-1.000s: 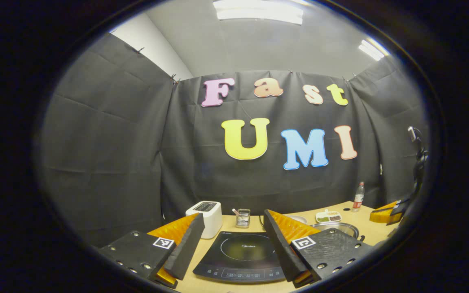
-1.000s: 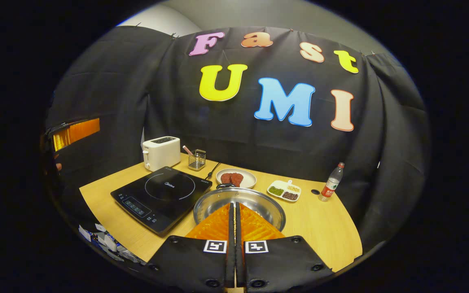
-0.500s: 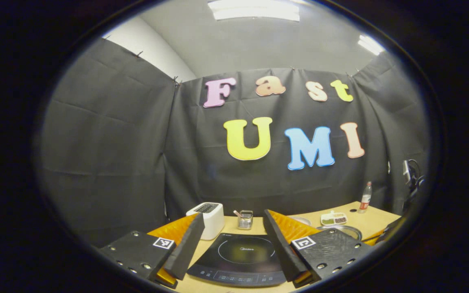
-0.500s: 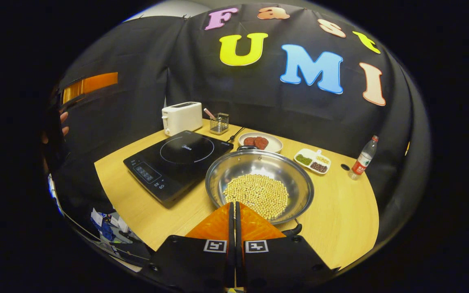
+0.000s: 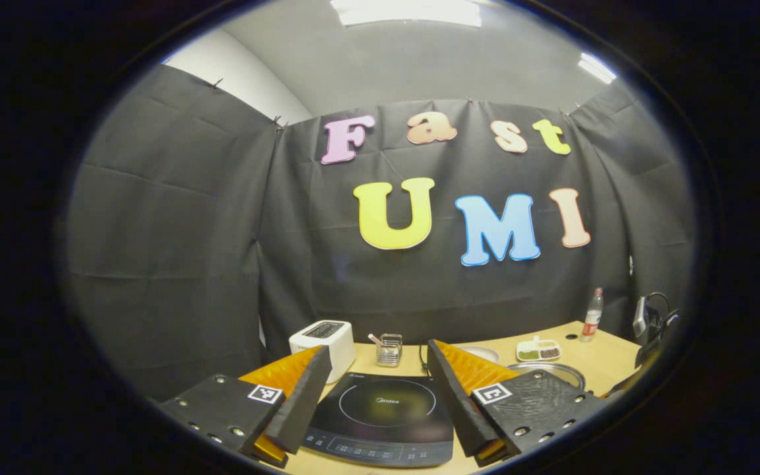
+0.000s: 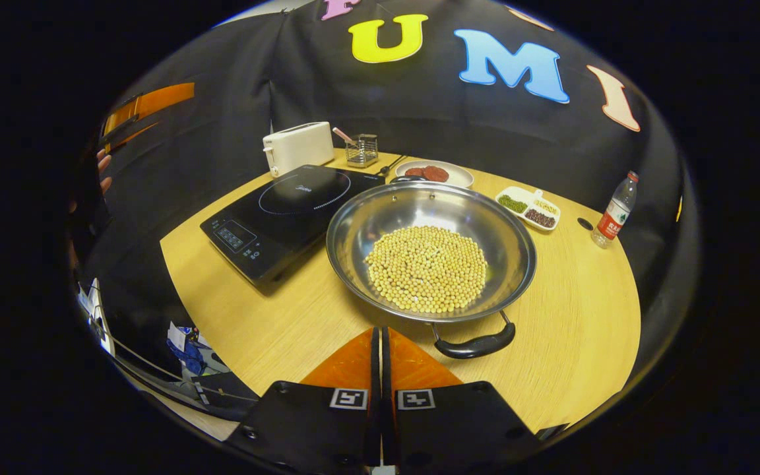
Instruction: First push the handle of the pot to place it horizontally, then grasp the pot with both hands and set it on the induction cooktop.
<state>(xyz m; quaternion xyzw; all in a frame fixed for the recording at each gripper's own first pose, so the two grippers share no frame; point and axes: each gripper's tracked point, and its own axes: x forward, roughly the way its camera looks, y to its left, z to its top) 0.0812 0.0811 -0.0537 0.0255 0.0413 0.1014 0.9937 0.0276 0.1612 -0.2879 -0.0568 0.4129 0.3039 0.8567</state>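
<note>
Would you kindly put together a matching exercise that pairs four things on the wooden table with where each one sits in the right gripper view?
Things:
1. round steel pot of pale beans
2. white toaster
3. clear plastic bottle with a red label
4. black induction cooktop

Places:
A. far right edge of the table
B. back left corner, behind the cooktop
C. middle of the table, handle toward the right gripper
D. left of the pot, nothing on it

Pairs: 1-C, 2-B, 3-A, 4-D
</note>
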